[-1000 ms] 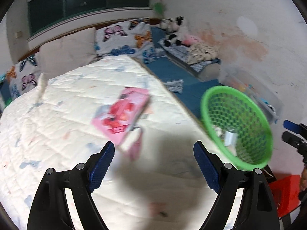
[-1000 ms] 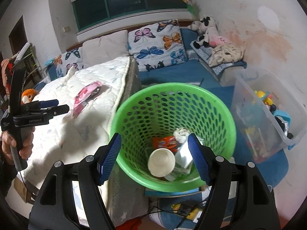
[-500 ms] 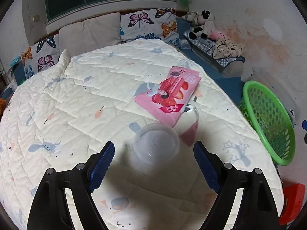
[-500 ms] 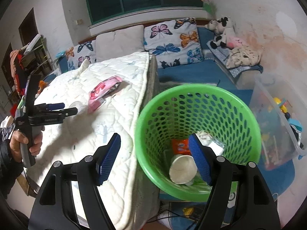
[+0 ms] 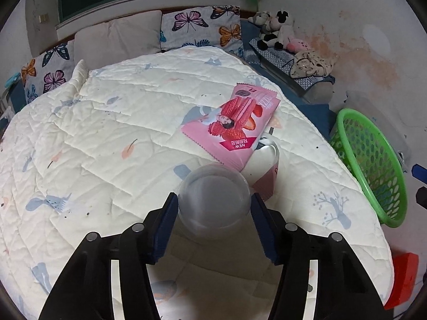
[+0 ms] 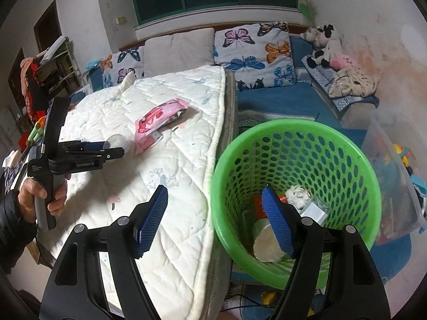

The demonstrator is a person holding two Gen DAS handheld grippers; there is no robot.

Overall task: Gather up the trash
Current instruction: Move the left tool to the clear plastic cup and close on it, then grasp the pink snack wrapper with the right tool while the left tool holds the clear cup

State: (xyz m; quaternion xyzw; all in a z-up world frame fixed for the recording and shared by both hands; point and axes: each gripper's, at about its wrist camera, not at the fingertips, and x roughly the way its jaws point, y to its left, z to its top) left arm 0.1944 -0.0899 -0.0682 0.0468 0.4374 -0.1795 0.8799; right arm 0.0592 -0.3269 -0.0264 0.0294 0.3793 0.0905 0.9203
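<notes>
A clear plastic cup (image 5: 213, 202) lies on the white quilted bed (image 5: 106, 133), between the blue pads of my left gripper (image 5: 213, 206); both pads touch its sides. It also shows in the right wrist view (image 6: 117, 141). A pink snack wrapper (image 5: 234, 125) and a pink-and-white carton (image 5: 264, 170) lie just beyond the cup. The green mesh basket (image 6: 296, 133) stands beside the bed and holds a paper cup (image 6: 265, 241) and other trash. My right gripper (image 6: 213, 222) is open and empty, straddling the basket's near rim.
Butterfly pillows (image 5: 200, 24) line the headboard. Plush toys (image 5: 277, 29) and a rag sit on a blue bench. A clear storage bin (image 6: 397, 176) of toys stands right of the basket. A red object (image 5: 403, 280) lies on the floor.
My left gripper swung from the basket to the bed, moved up to the clear cup and closed its pads onto it. My right gripper drifted left over the basket's rim.
</notes>
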